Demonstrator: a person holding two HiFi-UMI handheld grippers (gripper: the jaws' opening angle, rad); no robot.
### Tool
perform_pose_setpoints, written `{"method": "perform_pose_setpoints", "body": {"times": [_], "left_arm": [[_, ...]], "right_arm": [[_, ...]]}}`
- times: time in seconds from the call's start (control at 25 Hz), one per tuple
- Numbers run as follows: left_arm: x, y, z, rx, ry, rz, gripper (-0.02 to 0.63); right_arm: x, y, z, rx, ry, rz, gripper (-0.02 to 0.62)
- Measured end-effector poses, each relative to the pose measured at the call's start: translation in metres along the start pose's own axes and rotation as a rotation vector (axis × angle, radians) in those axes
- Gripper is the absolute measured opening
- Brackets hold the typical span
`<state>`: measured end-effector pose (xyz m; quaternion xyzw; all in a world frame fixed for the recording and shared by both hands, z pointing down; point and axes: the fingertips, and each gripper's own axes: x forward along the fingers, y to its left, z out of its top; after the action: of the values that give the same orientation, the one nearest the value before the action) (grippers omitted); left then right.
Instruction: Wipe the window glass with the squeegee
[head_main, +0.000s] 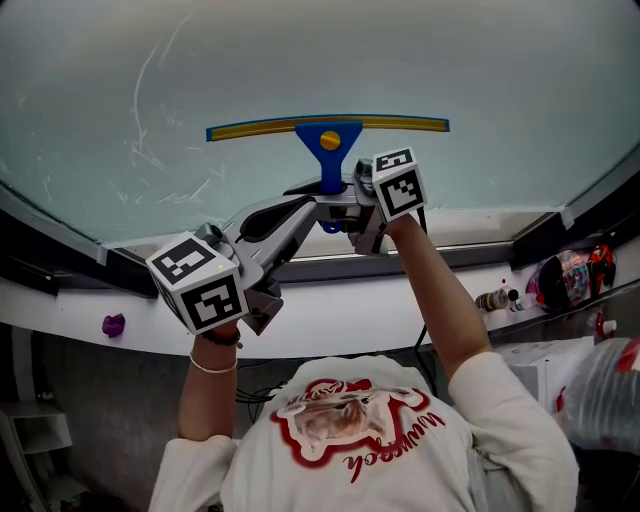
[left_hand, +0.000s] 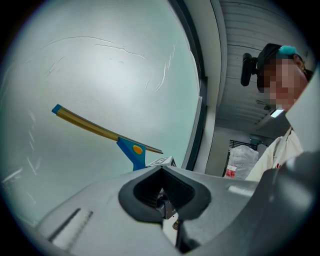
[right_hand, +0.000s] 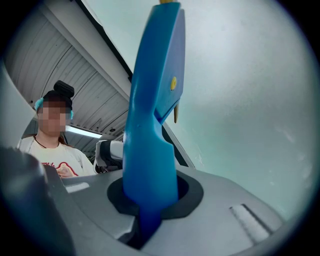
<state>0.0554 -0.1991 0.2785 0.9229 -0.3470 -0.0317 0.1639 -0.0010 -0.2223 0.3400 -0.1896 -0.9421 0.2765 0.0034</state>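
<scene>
So the squeegee (head_main: 328, 138) is up against the window glass (head_main: 300, 60), dead centre in the upper half of the head view. The yellow-edged blade runs flat and level across the pane, and the blue handle points down toward the person. The right gripper (head_main: 347, 200) has it: in the right gripper view the fingers (right_hand: 210, 210) are clamped tight on the lower end of the blue handle (right_hand: 152, 125), which stands straight up out of them and fills the middle of the frame, with the glass (right_hand: 250, 100) behind it on the right.

The left gripper (head_main: 297, 208) sits lower left in the head view. Its marker cube is near the bottom left and its nose reaches in toward the centre, ending just beside the right gripper. Its own view shows the fingers (left_hand: 100, 210) closed together with nothing between them – it's only aimed at the pane (left_hand: 100, 70), with the squeegee (left_hand: 131, 148) visible past it, slanting down toward the middle of the frame.

A few other bits: faint curved streaks (head_main: 150, 100) on the glass at upper left, a small purple thing (head_main: 113, 324) on the white sill (head_main: 400, 310) at the left edge, and a couple of small bottles (head_main: 497, 298) on the right.
</scene>
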Motion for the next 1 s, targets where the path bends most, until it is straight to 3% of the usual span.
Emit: {"method": "perform_pose_setpoints", "body": {"times": [1.0], "left_arm": [[-0.002,0.007,-0.014,-0.026,0.017,0.019,0.001]], "right_arm": [[-0.002,-0.017,-0.032,0.072,-0.008,-0.003,0.055]]}}
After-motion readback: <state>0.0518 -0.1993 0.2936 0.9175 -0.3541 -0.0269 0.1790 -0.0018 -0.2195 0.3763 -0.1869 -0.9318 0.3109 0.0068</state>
